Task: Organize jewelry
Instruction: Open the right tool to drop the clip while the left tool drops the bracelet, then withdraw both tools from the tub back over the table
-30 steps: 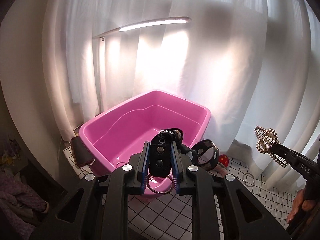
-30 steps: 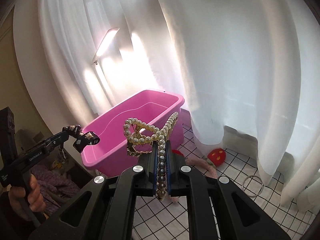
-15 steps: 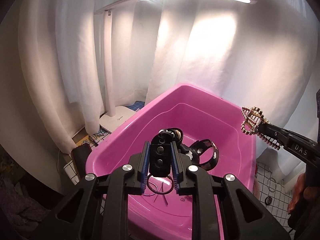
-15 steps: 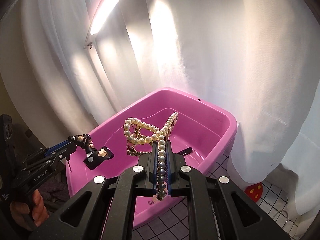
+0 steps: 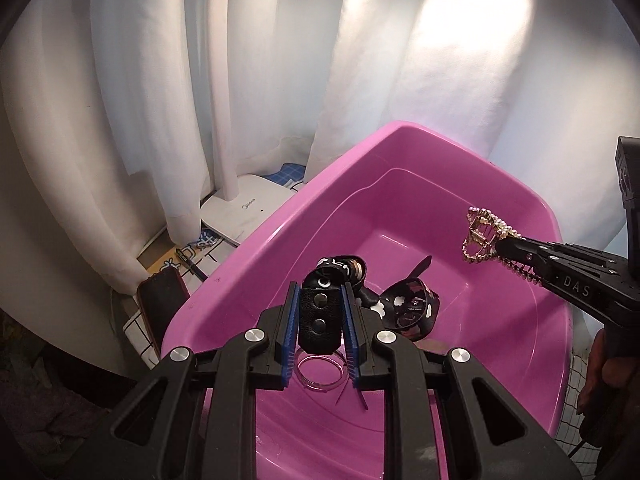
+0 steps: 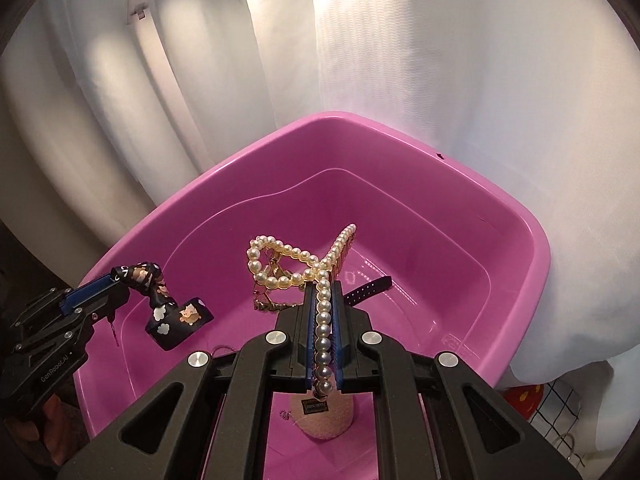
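White curtain backdrop; pink tub (image 6: 516,236). Left gripper (image 5: 320,316) clamps black strap (image 5: 318,314), nine o'clock; right gripper (image 6: 323,332) clamps pearl clip (image 6: 296,268), three o'clock. Risk: dangling ends snagging on release.

Above bin: the pink bin (image 6: 516,236) is open-topped, nothing over its rim.
Bin floor: loose black strap (image 6: 368,289) at 1 o'clock, clear ring (image 5: 320,372) at 6.
Behind: white curtain (image 6: 460,80) from 10 to 2.
Left: lamp base (image 5: 244,210) at 10.
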